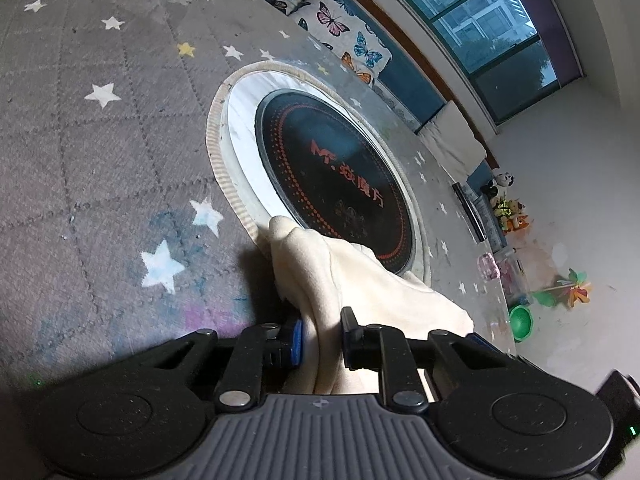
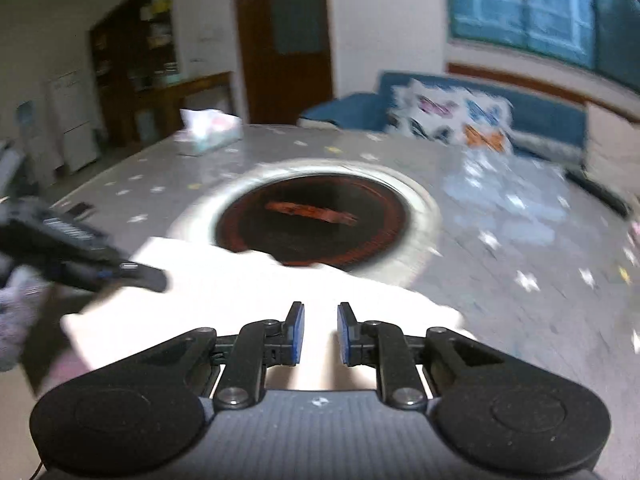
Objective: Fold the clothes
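Presently, left gripper (image 1: 321, 338): fingers pinching a bunched fold of the cream garment (image 1: 320, 276), which is lying lower centre of the frame, overlapping the round black hotplate (image 1: 320, 176). Right gripper (image 2: 321, 334): fingers parted, hovering over the garment; blurred.

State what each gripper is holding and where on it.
The left gripper is shut on the cream garment, pinching a bunched fold at its near edge. The right gripper is open above the same cloth, holding nothing.
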The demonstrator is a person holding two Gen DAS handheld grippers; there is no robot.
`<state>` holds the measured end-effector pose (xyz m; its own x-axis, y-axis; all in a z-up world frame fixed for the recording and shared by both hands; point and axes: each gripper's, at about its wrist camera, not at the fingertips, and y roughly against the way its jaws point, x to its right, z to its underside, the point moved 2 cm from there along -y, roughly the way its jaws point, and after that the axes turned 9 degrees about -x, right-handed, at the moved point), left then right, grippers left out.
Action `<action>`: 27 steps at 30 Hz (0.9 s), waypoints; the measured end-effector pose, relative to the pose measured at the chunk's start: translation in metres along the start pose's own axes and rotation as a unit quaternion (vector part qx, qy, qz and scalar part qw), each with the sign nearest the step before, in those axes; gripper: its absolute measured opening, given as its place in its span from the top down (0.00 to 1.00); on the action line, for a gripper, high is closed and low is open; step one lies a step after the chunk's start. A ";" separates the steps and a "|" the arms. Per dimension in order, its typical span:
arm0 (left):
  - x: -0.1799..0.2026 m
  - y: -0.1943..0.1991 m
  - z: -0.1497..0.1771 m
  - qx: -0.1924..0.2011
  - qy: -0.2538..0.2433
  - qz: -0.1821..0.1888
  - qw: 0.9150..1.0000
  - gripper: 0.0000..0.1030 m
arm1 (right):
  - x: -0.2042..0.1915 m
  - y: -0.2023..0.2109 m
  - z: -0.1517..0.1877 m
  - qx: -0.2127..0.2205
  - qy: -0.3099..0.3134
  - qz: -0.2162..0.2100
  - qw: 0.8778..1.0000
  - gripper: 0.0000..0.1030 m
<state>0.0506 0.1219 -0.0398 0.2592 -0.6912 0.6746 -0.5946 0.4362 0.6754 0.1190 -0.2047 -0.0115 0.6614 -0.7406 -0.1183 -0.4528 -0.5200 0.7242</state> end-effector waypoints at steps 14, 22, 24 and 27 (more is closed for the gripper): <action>0.003 -0.002 -0.003 -0.002 -0.009 -0.008 1.000 0.80 | 0.067 -0.003 0.020 0.000 -0.116 0.061 0.991 0.66; 0.009 -0.001 -0.002 0.000 -0.021 -0.020 1.000 0.81 | 0.066 -0.006 0.025 0.011 -0.147 0.036 0.988 0.87; 0.013 0.001 -0.002 0.001 -0.026 -0.024 0.999 0.82 | 0.064 0.000 0.023 0.020 -0.147 0.037 0.988 0.89; 0.031 0.005 -0.005 0.010 -0.054 -0.028 0.998 0.82 | 0.064 0.011 0.019 0.036 -0.145 0.039 0.988 0.89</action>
<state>0.0601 0.1057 -0.0143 0.2103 -0.7728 0.5988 -0.5969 0.3836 0.7047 0.1448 -0.2658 -0.0240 0.4282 -0.8650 -0.2617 -0.5432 -0.4778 0.6904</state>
